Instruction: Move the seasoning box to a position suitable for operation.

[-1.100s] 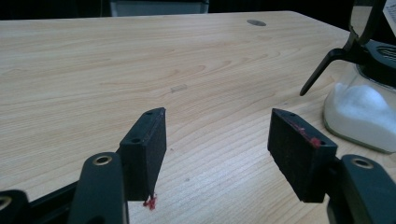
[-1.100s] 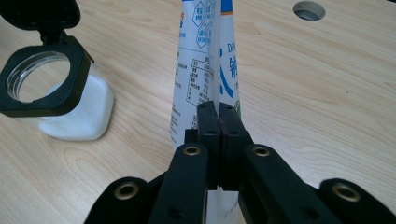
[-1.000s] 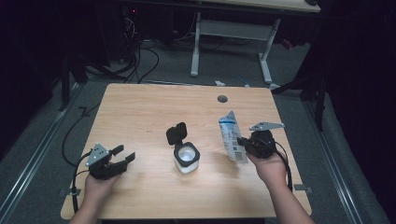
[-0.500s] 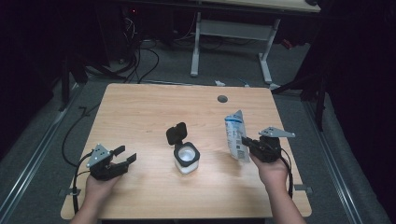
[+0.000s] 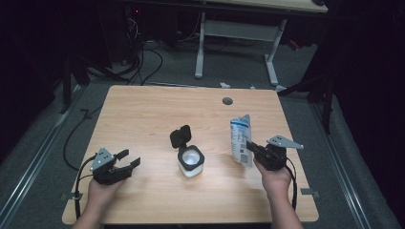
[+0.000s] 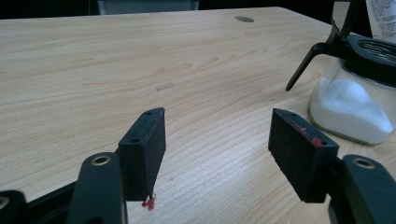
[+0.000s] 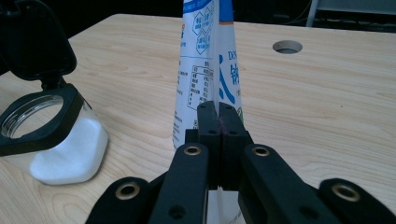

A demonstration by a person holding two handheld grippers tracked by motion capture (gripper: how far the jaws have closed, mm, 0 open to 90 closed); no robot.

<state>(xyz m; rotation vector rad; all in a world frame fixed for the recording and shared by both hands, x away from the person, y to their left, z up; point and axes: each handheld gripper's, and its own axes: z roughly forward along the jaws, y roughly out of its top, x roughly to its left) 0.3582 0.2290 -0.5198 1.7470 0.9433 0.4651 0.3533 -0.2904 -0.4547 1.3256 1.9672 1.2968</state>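
A clear jar [image 5: 191,161] half full of white powder stands mid-table, its black flip lid [image 5: 180,136] hinged open. To its right a white and blue pouch [image 5: 240,136] stands upright, and my right gripper [image 5: 248,145] is shut on its lower edge. In the right gripper view the jaws [image 7: 218,112] pinch the pouch [image 7: 210,60], with the jar [image 7: 56,140] to the left. My left gripper [image 5: 131,158] rests open at the front left, nothing between its pads [image 6: 217,135]. The jar [image 6: 350,107] sits to its right.
The wooden table [image 5: 143,114] has a round cable hole [image 5: 227,101] near its far edge. Cables and a desk frame lie on the dark floor beyond it. Bare wood stretches across the table's left and far half.
My right gripper has shifted slightly to the right with the pouch, which now stands a little more upright. The left gripper and the jar have stayed put.
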